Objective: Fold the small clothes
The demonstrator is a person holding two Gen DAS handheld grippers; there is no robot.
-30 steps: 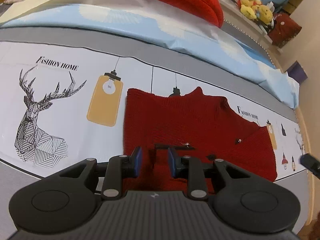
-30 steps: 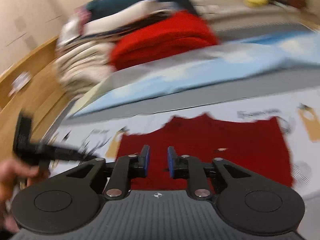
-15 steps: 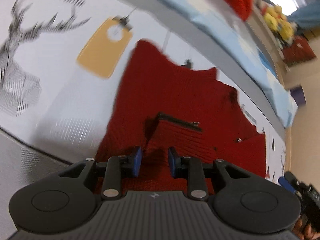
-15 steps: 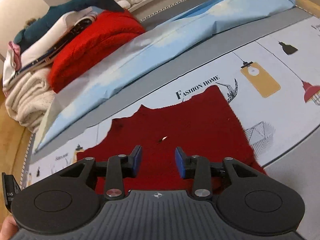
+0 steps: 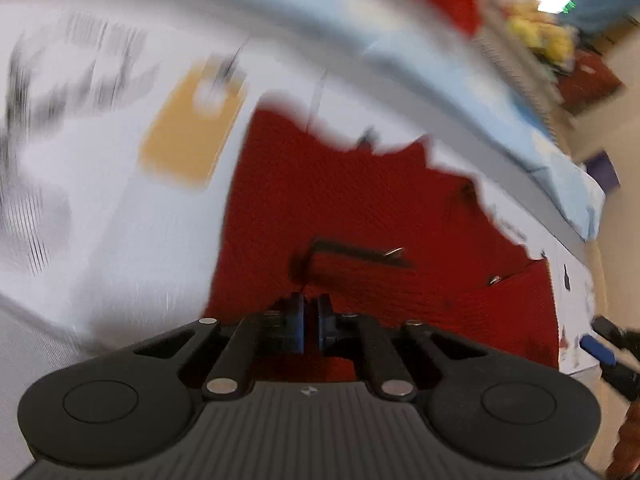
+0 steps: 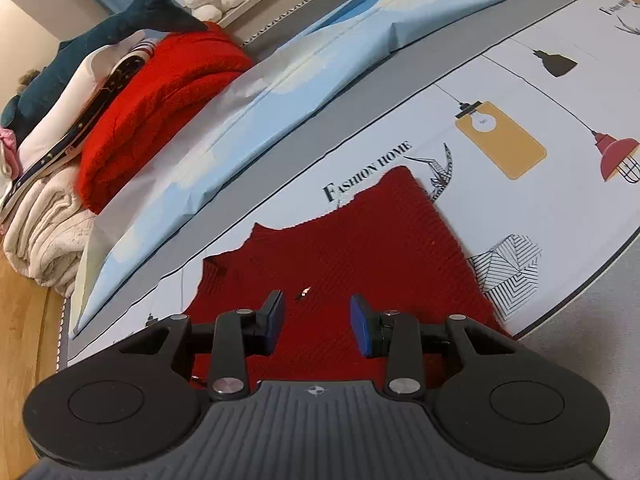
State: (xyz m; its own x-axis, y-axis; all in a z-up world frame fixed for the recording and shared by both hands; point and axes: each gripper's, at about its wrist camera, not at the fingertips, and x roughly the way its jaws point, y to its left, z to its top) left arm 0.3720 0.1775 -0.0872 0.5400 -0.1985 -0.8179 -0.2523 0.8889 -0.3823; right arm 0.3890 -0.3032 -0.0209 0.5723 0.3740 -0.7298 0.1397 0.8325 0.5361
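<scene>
A dark red knitted sweater [image 5: 360,208] lies flat on the white printed bed sheet [image 5: 100,240]. My left gripper [image 5: 311,320] is low over the sweater's near hem, its blue pads drawn together and pinching the knit; this view is blurred. A small metal clip [image 5: 394,252] and a dark seam line sit just beyond the pads. In the right wrist view the same sweater [image 6: 360,248] spreads under my right gripper [image 6: 316,320], which stands open above the cloth with nothing pressed between its pads. One right gripper fingertip [image 5: 598,349] shows at the left view's right edge.
A light-blue pillow [image 6: 280,80] runs along the back of the bed. Behind it are a folded red blanket [image 6: 160,92], cream towels [image 6: 48,224] and a blue shark plush [image 6: 100,48]. A wooden edge [image 6: 24,340] borders the bed. Yellow plush toys [image 5: 536,40] sit far right.
The left gripper sank toward the sweater's near hem and its pads closed together. The right gripper rolled, came down over the sweater and spread its pads wider.
</scene>
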